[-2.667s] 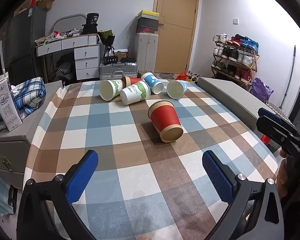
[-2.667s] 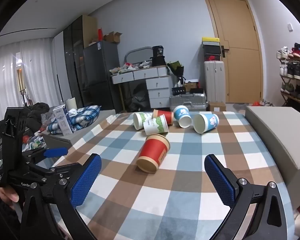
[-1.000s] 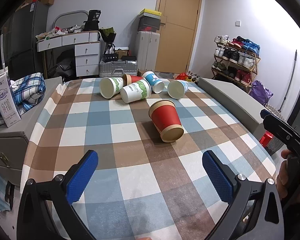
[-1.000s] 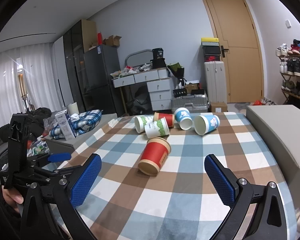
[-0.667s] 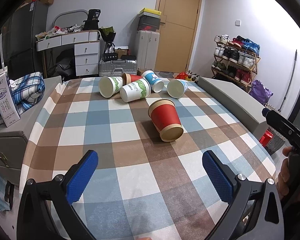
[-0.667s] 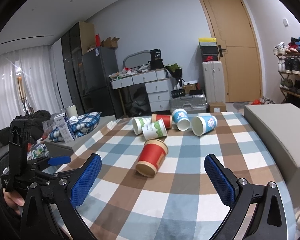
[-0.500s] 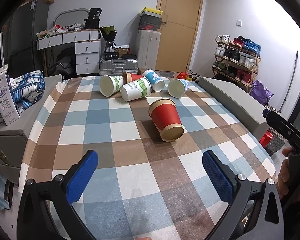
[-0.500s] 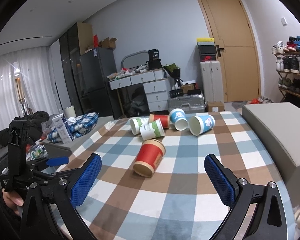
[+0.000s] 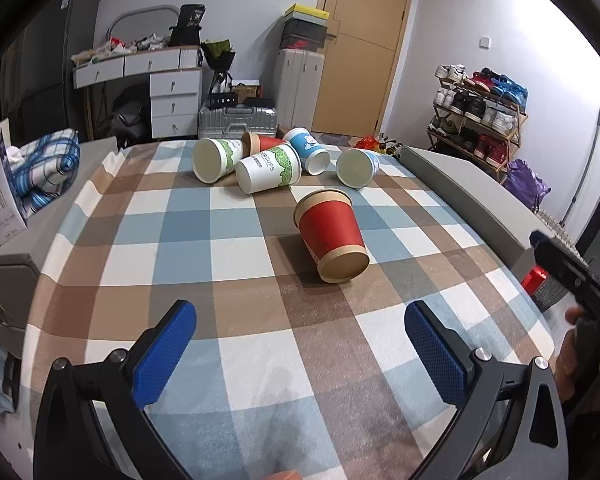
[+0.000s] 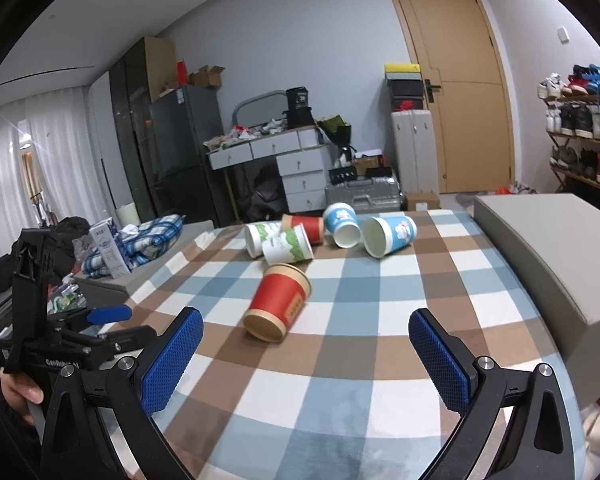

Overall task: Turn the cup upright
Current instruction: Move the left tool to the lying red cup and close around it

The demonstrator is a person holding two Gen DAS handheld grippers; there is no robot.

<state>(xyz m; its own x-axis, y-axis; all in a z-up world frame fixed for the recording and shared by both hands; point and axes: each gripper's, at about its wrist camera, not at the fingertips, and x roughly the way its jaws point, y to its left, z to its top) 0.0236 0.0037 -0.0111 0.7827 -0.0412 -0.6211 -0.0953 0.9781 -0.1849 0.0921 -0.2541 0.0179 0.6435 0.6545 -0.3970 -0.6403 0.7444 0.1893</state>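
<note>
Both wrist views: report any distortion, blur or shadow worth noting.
Left wrist view: strong fisheye bending at the dark rim; the red cup is sharp and casts a soft shadow on the checked cloth. Right wrist view: same bending; the red cup looks slightly blurred.

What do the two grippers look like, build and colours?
Both match: the left gripper and right gripper have black frames with triangular cutouts, silver screws, and blue cross-hatched finger pads. White lettering, unreadable, marks the left gripper's body in the right wrist view. No cables visible. A bare hand grips its handle.
</note>
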